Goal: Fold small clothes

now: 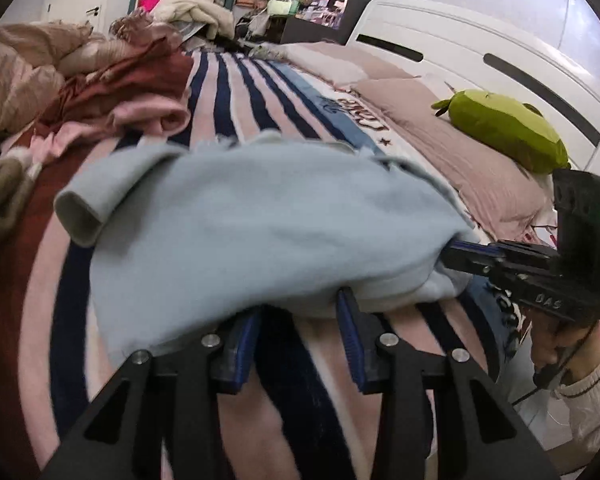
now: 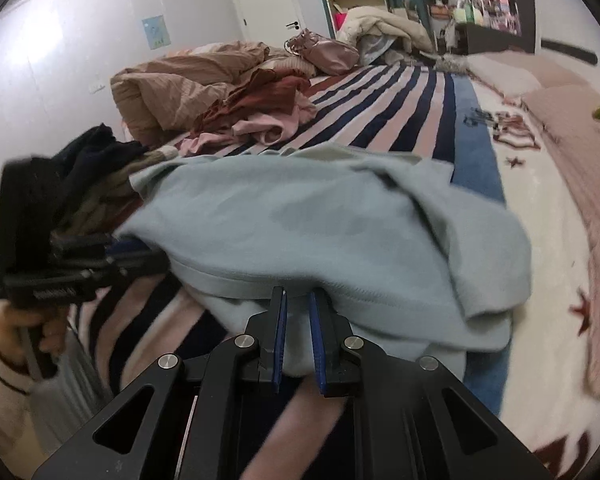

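A light blue fleece top [image 1: 260, 224] lies bunched on the striped bed blanket [image 1: 236, 92], one sleeve cuff [image 1: 80, 216] pointing left. My left gripper [image 1: 300, 312] has its jaws apart at the top's near hem, fabric draped over the fingertips. My right gripper [image 1: 456, 256] reaches in from the right, its tips under the top's right edge. In the right wrist view the top [image 2: 340, 232] fills the middle; my right gripper [image 2: 298, 304] holds its near hem between narrowly spaced pads. My left gripper [image 2: 140, 256] enters from the left, tips hidden in the cloth.
A heap of pink, maroon and tan clothes [image 1: 112, 96] lies at the back left. Dark and olive clothes [image 2: 100, 168] sit near the left gripper. A green plush [image 1: 504, 128] rests on pink pillows by the white headboard [image 1: 480, 44]. Shelves stand behind.
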The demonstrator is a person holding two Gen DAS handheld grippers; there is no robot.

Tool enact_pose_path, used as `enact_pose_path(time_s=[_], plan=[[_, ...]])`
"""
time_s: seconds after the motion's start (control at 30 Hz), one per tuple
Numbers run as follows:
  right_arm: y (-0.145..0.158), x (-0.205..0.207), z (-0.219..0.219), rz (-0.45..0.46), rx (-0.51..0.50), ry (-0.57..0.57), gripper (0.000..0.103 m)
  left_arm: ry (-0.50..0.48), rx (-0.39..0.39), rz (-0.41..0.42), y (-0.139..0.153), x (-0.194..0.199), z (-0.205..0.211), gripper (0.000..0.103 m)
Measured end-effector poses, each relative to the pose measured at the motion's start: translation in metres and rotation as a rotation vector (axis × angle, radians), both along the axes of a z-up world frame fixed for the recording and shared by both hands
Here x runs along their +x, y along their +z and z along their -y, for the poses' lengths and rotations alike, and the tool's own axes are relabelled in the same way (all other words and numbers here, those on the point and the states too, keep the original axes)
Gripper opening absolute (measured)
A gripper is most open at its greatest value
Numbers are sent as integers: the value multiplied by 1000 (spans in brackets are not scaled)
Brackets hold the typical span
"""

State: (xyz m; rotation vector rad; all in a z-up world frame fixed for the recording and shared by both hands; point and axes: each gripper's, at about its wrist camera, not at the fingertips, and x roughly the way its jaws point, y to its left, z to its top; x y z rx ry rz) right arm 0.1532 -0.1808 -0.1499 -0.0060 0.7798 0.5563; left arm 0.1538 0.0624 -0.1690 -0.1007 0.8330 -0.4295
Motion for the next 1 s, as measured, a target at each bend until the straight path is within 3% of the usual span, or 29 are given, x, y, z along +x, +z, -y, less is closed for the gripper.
enact_pose_path(time_s=[0.1, 0.23, 0.37, 0.5, 0.67, 0.77, 0.93, 1.0], plan=[[2, 16, -4, -15, -15, -3, 7, -21, 29, 0, 7, 15, 3, 35], [11, 31, -1, -9, -11, 6, 7, -99, -63, -39, 24, 24, -4, 38], [16, 52, -1, -22, -23, 16, 6, -127, 14, -59, 32, 32, -8, 38], [19, 77, -3, -32, -47, 4, 6, -168, -60, -102, 41, 43, -16, 38], [22, 107, -8, -30, -92, 5, 6, -169, 24, -91, 54, 58, -21, 40], [21, 127, -11, -32, -123, -8, 6, -141, 105, -46, 64, 75, -22, 59], [26, 154, -11, -12, -182, -42, 8, -96, 209, -38, 59, 111, -24, 59], [34, 156, -4, -10, -164, -37, 10, -127, 211, -37, 59, 116, -25, 59]])
